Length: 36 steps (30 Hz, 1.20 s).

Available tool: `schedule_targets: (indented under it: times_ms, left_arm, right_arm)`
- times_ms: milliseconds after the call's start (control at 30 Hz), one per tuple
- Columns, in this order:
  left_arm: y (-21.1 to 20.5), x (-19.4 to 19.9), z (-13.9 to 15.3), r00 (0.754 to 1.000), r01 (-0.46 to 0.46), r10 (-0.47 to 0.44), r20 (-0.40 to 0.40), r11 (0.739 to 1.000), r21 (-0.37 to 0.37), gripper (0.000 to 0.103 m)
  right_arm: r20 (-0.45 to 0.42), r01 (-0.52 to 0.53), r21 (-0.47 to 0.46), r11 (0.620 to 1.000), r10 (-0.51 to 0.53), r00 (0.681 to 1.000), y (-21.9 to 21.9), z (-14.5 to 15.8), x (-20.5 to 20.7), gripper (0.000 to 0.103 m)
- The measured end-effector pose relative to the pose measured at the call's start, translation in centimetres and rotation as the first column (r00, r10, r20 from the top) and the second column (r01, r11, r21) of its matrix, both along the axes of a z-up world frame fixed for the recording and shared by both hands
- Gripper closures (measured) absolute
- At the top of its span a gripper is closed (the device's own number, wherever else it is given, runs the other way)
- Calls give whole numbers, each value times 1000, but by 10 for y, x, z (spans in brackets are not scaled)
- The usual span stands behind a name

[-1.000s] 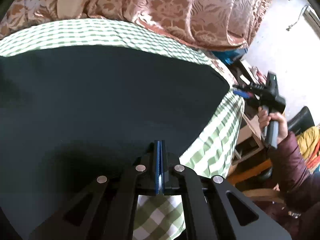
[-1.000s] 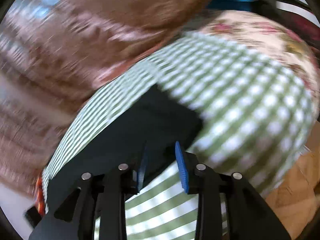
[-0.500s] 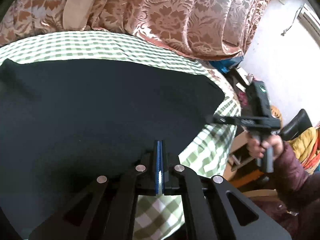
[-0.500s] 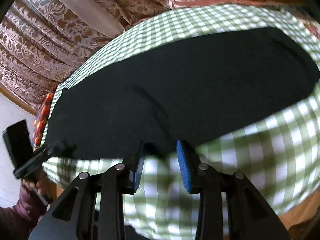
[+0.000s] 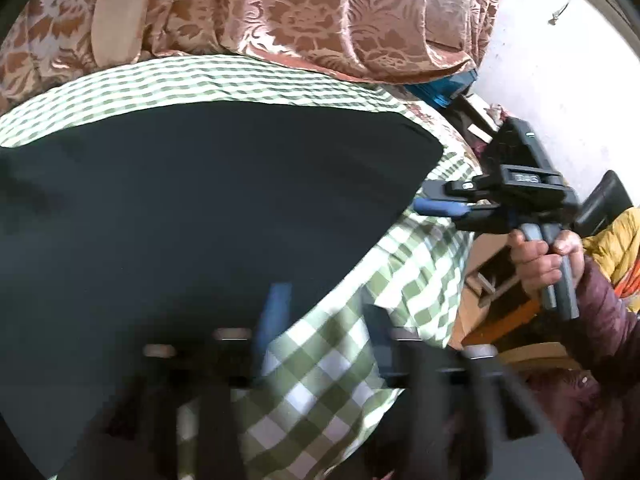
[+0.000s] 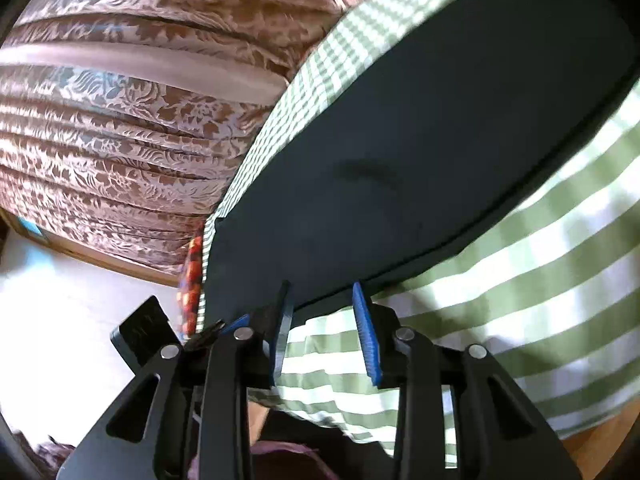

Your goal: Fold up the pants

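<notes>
The dark pants (image 5: 200,208) lie flat on a green-and-white checked cloth (image 5: 332,364), and show in the right wrist view (image 6: 420,152) too. My left gripper (image 5: 324,324) is blurred, open and empty, at the pants' near edge. My right gripper (image 6: 324,320) is open and empty, its blue pads (image 6: 366,332) at the pants' near hem. The right gripper also shows in the left wrist view (image 5: 440,200), at the pants' right end.
Brown floral curtains (image 5: 320,12) hang behind the table. The cloth drapes over the table's edge (image 6: 520,360). A white wall (image 5: 552,80), clutter and a yellow fabric (image 5: 612,248) stand at the right. The left gripper's body (image 6: 148,336) shows at the lower left.
My left gripper has opened; it was shut. My right gripper has swung to the pants' right end and near edge, staying open.
</notes>
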<state>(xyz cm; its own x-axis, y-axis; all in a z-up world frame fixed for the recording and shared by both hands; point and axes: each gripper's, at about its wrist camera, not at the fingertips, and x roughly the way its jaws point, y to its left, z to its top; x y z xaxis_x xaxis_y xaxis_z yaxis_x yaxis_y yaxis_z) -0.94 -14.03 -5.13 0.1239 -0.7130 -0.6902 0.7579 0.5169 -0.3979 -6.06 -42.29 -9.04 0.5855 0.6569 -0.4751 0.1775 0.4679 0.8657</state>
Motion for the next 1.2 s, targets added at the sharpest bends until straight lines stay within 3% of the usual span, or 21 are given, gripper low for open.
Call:
schedule_targets:
  times_ms: [300, 333, 400, 533, 667, 767, 833, 867, 933, 1000, 1067, 1100, 1200]
  left_arm:
    - [10, 0, 3, 999, -32, 32, 1, 999, -35, 55]
    - [13, 1, 4, 999, -38, 38, 2, 998, -40, 55]
    - [19, 3, 7, 998, -55, 56, 7, 998, -43, 55]
    - [35, 5, 15, 997, -75, 76, 13, 995, -70, 55]
    - [38, 12, -1, 994, -107, 107, -12, 994, -8, 55]
    - [40, 12, -6, 993, -115, 115, -21, 993, -3, 55]
    - [42, 13, -1, 992, -122, 121, -33, 992, -25, 55]
    - [43, 15, 1, 992, -125, 123, -39, 991, -38, 55]
    - [45, 18, 4, 990, -139, 137, -39, 989, -51, 55]
    - [47, 21, 4, 985, -170, 169, -32, 984, -44, 55]
    - [51, 25, 2, 980, -194, 191, -52, 979, -59, 55]
    - [51, 26, 1, 979, -200, 196, -57, 978, -62, 55]
    - [48, 27, -3, 978, -204, 201, -62, 978, -49, 55]
  right_arm:
    - [-6, 32, 115, 993, -31, 999, 10, -19, 14, 73]
    - [-7, 32, 112, 993, -31, 999, 11, -20, 14, 81]
    - [-4, 41, 68, 997, -41, 999, 13, -17, 14, 98]
    - [59, 21, -9, 1000, -20, 998, 14, 5, 6, 98]
    - [-13, -25, -92, 995, 23, 1000, 22, -10, 4, 98]
    - [-23, -20, -65, 998, 18, 1000, 22, -21, 3, 94]
    - [-16, -32, -74, 997, 31, 999, 17, -13, -1, 75]
    - [-10, -21, -97, 995, 20, 1000, 12, -9, -3, 72]
    - [0, 78, -133, 988, -79, 997, -19, 1, -14, 70]
    - [-18, 222, -162, 962, -228, 974, -56, 3, -29, 62]
    - [-25, 351, -209, 913, -363, 931, -91, 5, -42, 60]
    - [-52, 422, -232, 876, -445, 894, -113, 2, -47, 59]
    - [-85, 507, -272, 818, -545, 834, -145, -6, -46, 61]
